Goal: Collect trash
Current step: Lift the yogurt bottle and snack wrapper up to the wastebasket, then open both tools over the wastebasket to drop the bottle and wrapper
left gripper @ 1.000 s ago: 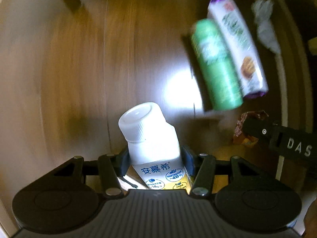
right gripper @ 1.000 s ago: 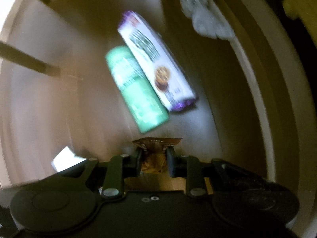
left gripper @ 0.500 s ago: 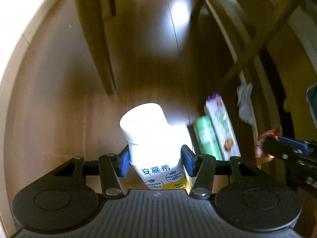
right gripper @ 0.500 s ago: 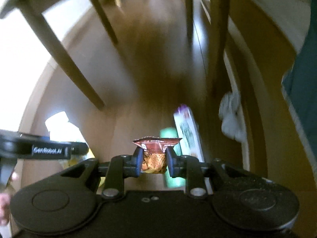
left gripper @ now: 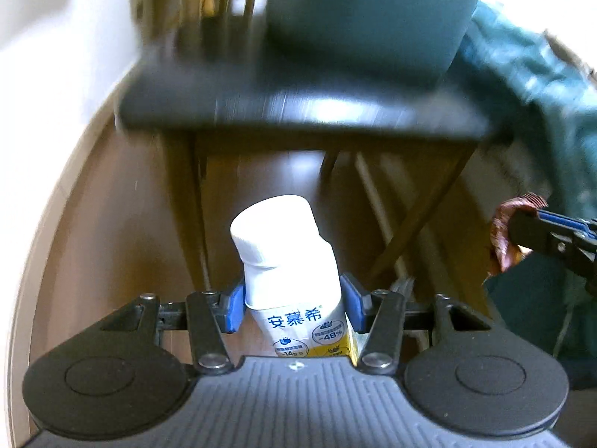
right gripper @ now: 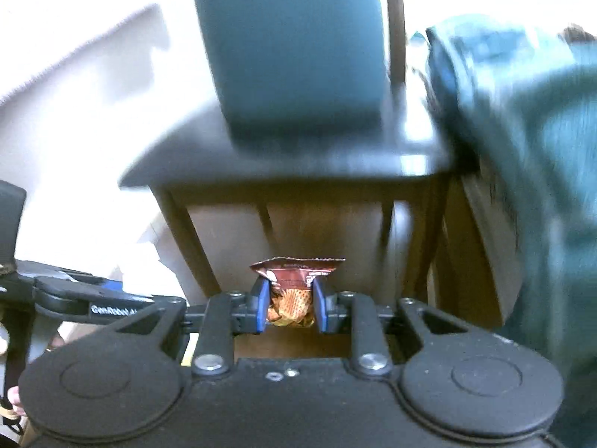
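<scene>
One white bottle (left gripper: 289, 272) sat clamped between the left gripper (left gripper: 293, 308) fingers, cap beyond the tips. One brown snack wrapper (right gripper: 294, 291) was pinched between the right gripper (right gripper: 291, 308) fingers, nearly closed.

we see a dark wooden side table (right gripper: 283, 171) with slanted legs on a brown wooden floor (left gripper: 112, 231), a tall teal box-like container (right gripper: 294, 48) standing on it (blurred), and rumpled teal cloth (right gripper: 541, 119) just beside.

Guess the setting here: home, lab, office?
Likely a home room: wood floor, a small dark side table by a white wall, and teal fabric draped beside it.
</scene>
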Demonstrator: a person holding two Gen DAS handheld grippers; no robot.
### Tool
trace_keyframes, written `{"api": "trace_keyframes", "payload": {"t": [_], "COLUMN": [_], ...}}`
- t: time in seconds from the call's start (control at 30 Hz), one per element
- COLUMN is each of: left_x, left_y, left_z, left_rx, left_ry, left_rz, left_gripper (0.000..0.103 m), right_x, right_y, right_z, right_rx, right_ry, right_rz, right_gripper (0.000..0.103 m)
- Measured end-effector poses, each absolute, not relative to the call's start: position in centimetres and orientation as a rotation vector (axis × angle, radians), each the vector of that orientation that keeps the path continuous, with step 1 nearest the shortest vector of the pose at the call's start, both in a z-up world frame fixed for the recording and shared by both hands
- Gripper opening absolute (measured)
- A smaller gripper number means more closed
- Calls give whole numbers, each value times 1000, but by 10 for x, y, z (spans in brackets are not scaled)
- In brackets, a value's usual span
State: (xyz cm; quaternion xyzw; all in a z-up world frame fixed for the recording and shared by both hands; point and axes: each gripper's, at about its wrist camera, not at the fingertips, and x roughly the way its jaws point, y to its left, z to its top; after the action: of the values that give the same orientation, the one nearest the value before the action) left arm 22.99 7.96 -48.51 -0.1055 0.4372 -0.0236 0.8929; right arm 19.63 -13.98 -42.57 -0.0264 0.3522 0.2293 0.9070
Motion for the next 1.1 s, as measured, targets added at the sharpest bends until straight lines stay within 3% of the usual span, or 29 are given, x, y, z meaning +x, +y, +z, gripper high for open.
{"api": "trace_keyframes", "payload": {"t": [0.4, 0.67, 0.9, 1.1], "left_x": [232, 260, 309, 360], "left_y": [106, 107, 99, 84], "left_z": [-314, -200, -131, -114], "left_rx": [-223, -243, -236, -210], "left_ry": [468, 284, 218, 204], "left_rz": [-53, -78, -45, 5], "left_gripper": [49, 49, 49, 49], "right_x": [217, 255, 304, 333], "right_y": [-135, -123, -106, -93], "right_z": [-278, -195, -156, -149], "right_rx": [-122, -162, -188, -228], "right_ry": [360, 191, 157, 160], "right_rz": [561, 545, 481, 405], "right_gripper": [24, 24, 23, 23]}}
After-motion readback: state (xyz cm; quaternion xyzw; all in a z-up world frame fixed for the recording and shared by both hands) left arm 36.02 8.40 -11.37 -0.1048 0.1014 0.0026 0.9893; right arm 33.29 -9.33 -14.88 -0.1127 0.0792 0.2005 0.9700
